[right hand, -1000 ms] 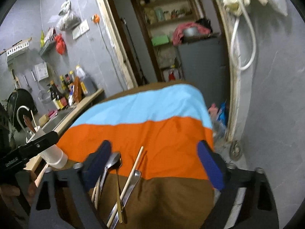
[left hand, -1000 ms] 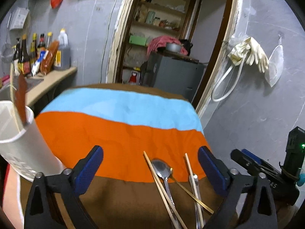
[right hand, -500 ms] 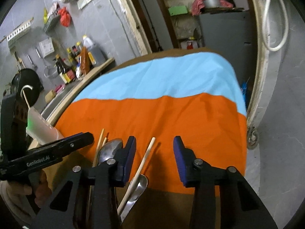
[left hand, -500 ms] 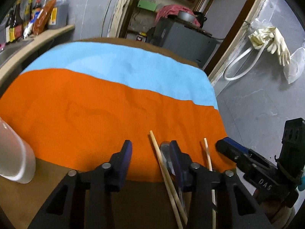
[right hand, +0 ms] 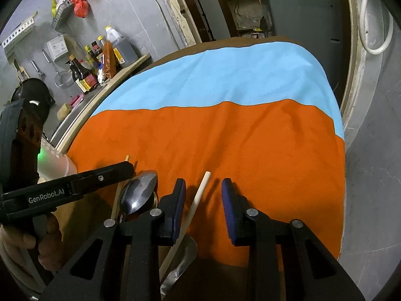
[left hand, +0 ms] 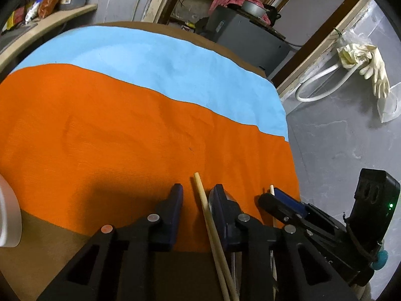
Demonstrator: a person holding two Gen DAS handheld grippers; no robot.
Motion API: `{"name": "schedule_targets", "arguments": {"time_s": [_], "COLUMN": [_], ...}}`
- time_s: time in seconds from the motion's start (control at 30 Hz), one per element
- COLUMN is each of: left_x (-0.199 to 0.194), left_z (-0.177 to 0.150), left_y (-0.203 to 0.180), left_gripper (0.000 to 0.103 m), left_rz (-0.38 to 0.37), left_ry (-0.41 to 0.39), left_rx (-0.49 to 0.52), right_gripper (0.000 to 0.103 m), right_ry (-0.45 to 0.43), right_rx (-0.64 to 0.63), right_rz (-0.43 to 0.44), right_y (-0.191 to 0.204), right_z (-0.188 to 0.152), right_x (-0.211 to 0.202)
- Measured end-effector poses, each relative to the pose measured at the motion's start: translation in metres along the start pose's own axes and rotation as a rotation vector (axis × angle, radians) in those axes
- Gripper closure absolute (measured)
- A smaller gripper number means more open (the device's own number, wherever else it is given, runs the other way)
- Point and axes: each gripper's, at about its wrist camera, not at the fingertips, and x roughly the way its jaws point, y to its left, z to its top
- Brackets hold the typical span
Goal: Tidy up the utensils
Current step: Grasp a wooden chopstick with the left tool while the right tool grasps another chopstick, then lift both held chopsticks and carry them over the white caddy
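A wooden chopstick point(left hand: 203, 200) lies between the fingers of my left gripper point(left hand: 198, 195), whose jaws are partly closed around it with gaps on both sides. A metal spoon point(right hand: 139, 193) lies beside it, mostly hidden in the left wrist view. My right gripper point(right hand: 203, 192) is lowered over another chopstick point(right hand: 198, 198), jaws partly closed and apart from it. A second spoon bowl point(right hand: 185, 255) lies under that chopstick. The white utensil holder point(left hand: 7, 215) stands at the left edge.
The utensils lie on an orange, blue and brown cloth point(left hand: 125, 125) over the table. A counter with sauce bottles point(right hand: 100, 57) runs on the left. A grey cabinet point(left hand: 245, 32) stands behind the table. The right gripper's body point(left hand: 325, 228) is close to my left gripper.
Both grippers have dropped toward the cloth and narrowed their jaws, from wide open to a small gap, each around a chopstick. The utensil holder has slid to the left edge.
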Motion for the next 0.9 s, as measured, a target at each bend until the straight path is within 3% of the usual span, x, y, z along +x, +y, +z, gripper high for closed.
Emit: {"name": "schedule_targets", "arguments": {"time_s": [0.17, 0.2, 0.37, 0.63, 0.9], "left_x": [0.006, 0.006, 0.000, -0.035, -0.070], "left_z": [0.006, 0.007, 0.010, 0.014, 0.014], "left_y": [0.003, 0.004, 0.007, 0.008, 0.013], "left_gripper": [0.094, 0.094, 0.096, 0.096, 0.096], "left_rz": [-0.013, -0.020, -0.054, -0.106, -0.158], "left_ry": [0.032, 0.037, 0.031, -0.020, -0.073], "left_rx": [-0.036, -0.045, -0.069, -0.071, -0.040], "right_gripper": [0.078, 0.082, 0.095, 0.098, 0.099], "right_ry": [0.017, 0.021, 0.036, -0.035, -0.073], "right_rx": [0.019, 0.027, 0.090, 0.170, 0.162], "right_rz": [0.007, 0.007, 0.027, 0.081, 0.086], "right_y": [-0.004, -0.006, -0.010, -0.004, 0.013], "right_z": [0.004, 0.005, 0.006, 0.006, 0.008], "right_x": [0.003, 0.004, 0.006, -0.016, -0.036]}}
